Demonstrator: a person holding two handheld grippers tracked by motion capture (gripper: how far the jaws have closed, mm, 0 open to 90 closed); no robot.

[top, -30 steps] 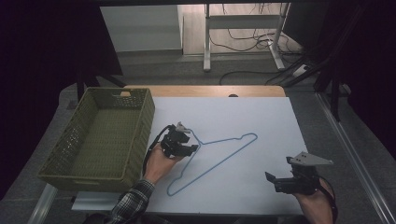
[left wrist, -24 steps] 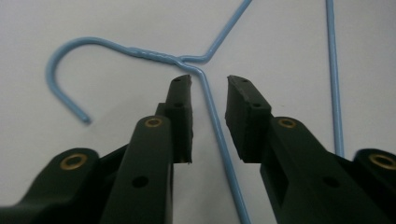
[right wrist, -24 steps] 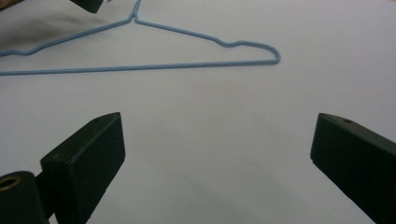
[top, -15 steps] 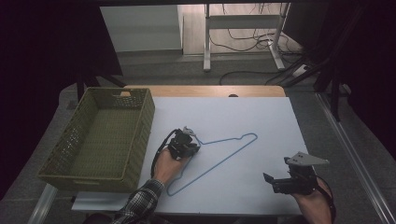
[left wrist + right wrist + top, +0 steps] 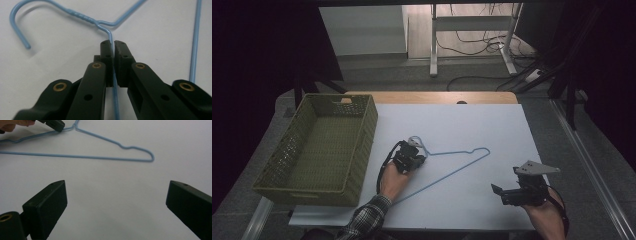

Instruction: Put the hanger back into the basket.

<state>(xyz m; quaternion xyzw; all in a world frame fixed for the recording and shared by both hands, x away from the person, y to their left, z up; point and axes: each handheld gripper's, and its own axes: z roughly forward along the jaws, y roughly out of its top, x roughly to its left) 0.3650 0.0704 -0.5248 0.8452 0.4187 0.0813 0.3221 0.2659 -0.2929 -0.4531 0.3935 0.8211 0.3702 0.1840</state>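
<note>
Left gripper (image 5: 112, 48): advanced since earlier frame; jaws now pinched on hanger (image 5: 452, 167) wire below the hook, likely to lift it. Hanger flat on table (image 5: 492, 125), beside basket (image 5: 319, 145). Right gripper (image 5: 507, 192): jaws wide, idle.

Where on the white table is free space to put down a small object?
Free: the far strip of the white table beyond the blue wire hanger, and the patch between hanger and right gripper. Crowded: near the green woven basket, where the left gripper clamps the hanger.
</note>
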